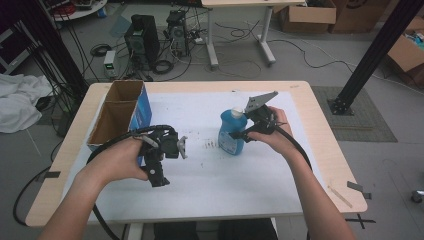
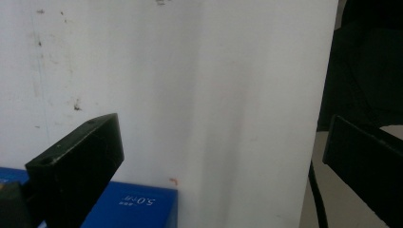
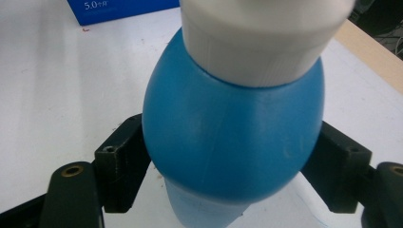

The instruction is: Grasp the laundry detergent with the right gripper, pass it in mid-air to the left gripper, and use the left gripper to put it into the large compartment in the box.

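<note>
A light wooden table [image 1: 320,135] carries a white sheet [image 1: 210,175] that covers most of its top, leaving the wood bare along the edges. On the sheet a blue bottle [image 1: 231,132] with a white cap stands upright near the middle. At the left side an open cardboard box [image 1: 122,112] with a blue outer wall and two compartments rests on the sheet. Small dark specks [image 1: 210,145] mark the sheet just left of the bottle.

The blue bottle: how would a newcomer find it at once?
On the white-topped table, look right of the open cardboard box. The blue bottle stands there upright, between the right gripper jaws. Its white cap and rounded shape mark it.
</note>
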The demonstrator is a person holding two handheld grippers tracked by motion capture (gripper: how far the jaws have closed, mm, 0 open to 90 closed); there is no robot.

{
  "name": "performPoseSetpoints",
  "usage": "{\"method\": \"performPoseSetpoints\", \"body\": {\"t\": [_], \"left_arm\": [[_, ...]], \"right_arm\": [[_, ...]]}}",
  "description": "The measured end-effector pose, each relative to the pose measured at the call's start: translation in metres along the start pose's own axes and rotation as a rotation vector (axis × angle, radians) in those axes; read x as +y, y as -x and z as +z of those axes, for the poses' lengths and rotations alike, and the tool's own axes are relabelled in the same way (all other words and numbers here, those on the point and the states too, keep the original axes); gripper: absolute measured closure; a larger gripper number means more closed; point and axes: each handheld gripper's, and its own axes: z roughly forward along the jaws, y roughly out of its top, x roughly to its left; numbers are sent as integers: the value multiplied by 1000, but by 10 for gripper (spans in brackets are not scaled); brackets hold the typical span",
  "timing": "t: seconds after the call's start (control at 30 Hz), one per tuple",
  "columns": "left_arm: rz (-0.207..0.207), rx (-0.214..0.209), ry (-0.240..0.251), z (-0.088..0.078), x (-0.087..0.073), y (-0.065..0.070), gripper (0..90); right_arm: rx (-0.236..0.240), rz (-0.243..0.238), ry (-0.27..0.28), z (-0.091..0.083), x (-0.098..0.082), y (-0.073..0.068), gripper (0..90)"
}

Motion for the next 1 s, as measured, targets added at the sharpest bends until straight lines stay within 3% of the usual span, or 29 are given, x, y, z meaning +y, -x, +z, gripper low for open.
{"method": "performPoseSetpoints", "body": {"t": [0.27,0.37,0.57,1.0], "left_arm": [[-1,-1,0,1,0,-1,3],[-4,-3,1,1,-1,0,3],[-5,-2,1,1,-1,-1,3],[-6,5,8,-1,-1,-2,3]], "right_arm": [[-20,2,-4,6,-2,-1,268],[-38,-2,-7,9,-2,-3,352],[-56,0,-10,13,-1,-5,384],[-75,2,4,9,-4,-2,454]]}}
